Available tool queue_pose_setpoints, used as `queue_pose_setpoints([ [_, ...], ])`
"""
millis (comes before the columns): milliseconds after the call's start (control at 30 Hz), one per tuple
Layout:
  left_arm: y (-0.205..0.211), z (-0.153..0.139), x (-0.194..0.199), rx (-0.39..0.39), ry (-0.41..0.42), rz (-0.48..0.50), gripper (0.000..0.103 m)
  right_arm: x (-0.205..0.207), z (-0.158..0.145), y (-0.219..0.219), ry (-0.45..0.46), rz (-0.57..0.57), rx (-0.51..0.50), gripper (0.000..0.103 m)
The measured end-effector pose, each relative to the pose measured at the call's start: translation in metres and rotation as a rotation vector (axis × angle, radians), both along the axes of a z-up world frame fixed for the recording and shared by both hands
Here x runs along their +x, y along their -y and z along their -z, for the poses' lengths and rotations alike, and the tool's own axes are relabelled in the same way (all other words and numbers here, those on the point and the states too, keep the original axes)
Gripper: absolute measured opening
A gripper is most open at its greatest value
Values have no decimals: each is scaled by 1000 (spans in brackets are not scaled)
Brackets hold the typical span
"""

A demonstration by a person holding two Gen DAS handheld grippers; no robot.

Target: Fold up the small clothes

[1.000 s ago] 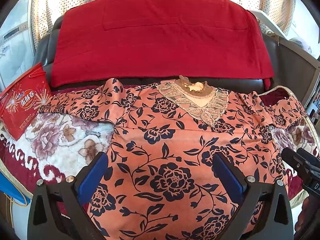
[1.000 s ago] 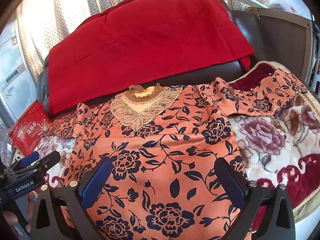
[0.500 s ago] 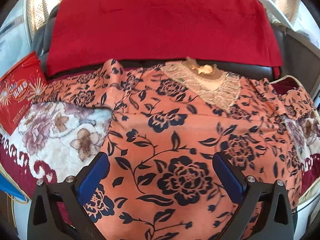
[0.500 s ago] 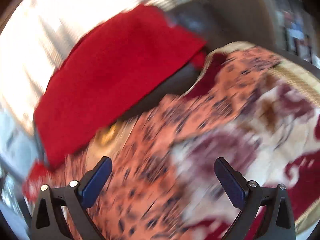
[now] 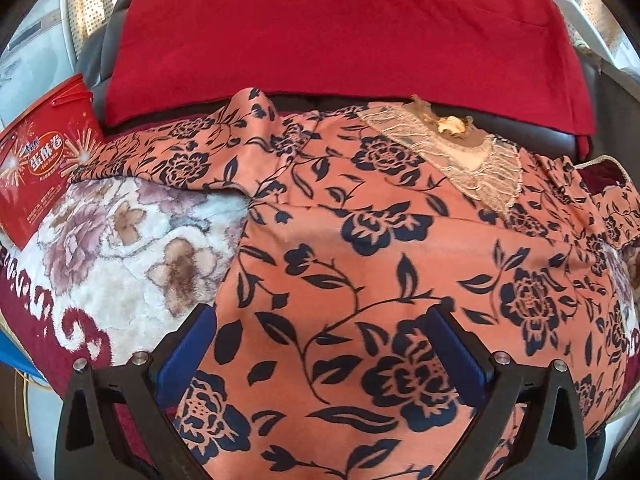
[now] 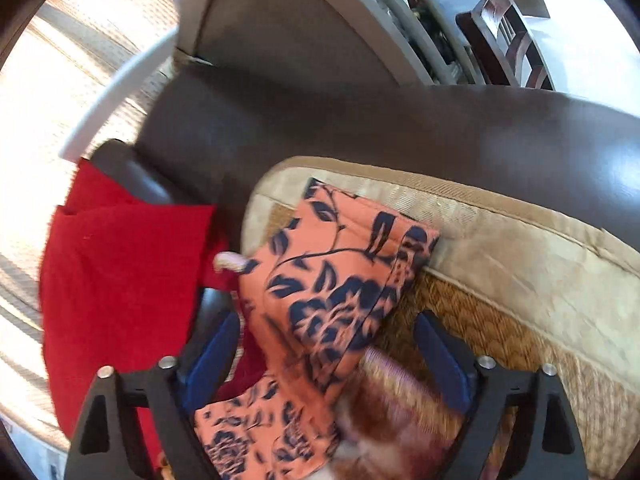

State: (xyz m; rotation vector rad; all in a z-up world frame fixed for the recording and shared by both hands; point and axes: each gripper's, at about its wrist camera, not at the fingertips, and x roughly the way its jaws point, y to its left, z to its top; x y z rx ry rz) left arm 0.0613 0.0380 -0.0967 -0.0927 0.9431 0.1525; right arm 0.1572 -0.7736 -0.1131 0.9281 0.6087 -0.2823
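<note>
An orange top with dark blue flowers lies spread flat on a floral blanket, its lace collar toward the sofa back. My left gripper is open and hovers over the top's lower left part, its left finger at the side edge. My right gripper is open with the top's right sleeve lying between its fingers, near the sofa's right corner. Whether the fingers touch the cloth I cannot tell.
A red blanket covers the dark sofa back. A red snack bag leans at the left. In the right wrist view a dark sofa arm and a beige woven mat edge lie beyond the sleeve.
My right gripper has swung far to the right, from above the top's body to its right sleeve end. My left gripper has moved closer and lower over the top's lower left.
</note>
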Motion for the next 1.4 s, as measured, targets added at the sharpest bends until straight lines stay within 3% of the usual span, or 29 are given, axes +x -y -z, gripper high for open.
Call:
queue_pose_setpoints([
  [33, -2, 1, 0, 0, 0, -4, 103, 8, -3, 0, -17, 0, -32, 73],
  [67, -4, 1, 0, 2, 0, -8, 103, 17, -6, 1, -43, -2, -52, 57],
  [100, -7, 2, 0, 3, 0, -13, 103, 23, -7, 2, -68, -12, -63, 27],
  [200, -16, 1, -3, -1, 7, -28, 103, 43, -21, -10, -165, -37, -177, 5],
  [300, -28, -2, -9, -8, 34, -48, 103, 55, -75, -62, -67, -139, -301, 5],
  [467, -51, -8, -20, -35, 70, -79, 103, 46, -180, -236, 241, -431, -398, 5],
  [567, -68, -14, -34, -52, 100, -108, 103, 23, -205, -336, 386, -582, -350, 5],
  [633, -81, -19, -46, -51, 121, -132, 103, 14, -203, -397, 452, -669, -289, 6],
  [667, -87, -20, -49, -54, 127, -141, 103, 14, -191, -429, 462, -710, -245, 10],
  [700, -93, -20, -53, -60, 129, -148, 103, 18, -178, -448, 448, -743, -218, 30],
  [733, -100, -20, -56, -69, 126, -159, 103, 25, -159, -470, 410, -788, -190, 54],
  [767, -105, -21, -58, -75, 126, -164, 103, 34, -137, -486, 361, -814, -177, 102],
  [900, -117, -27, -64, -78, 142, -168, 103, 35, -41, -498, 154, -838, -160, 102],
  [1000, -117, -31, -59, -99, 155, -148, 103, 11, -5, -465, 85, -809, -201, 102],
  [1100, -104, -37, -36, -168, 148, -91, 103, -12, 19, -434, 50, -783, -257, 102],
  [1267, -72, -47, 35, -326, 129, 7, 103, -40, 43, -409, 41, -785, -355, 101],
  [1400, -57, -27, 101, -448, 21, 21, 103, -52, 52, -415, 108, -813, -429, 103],
])
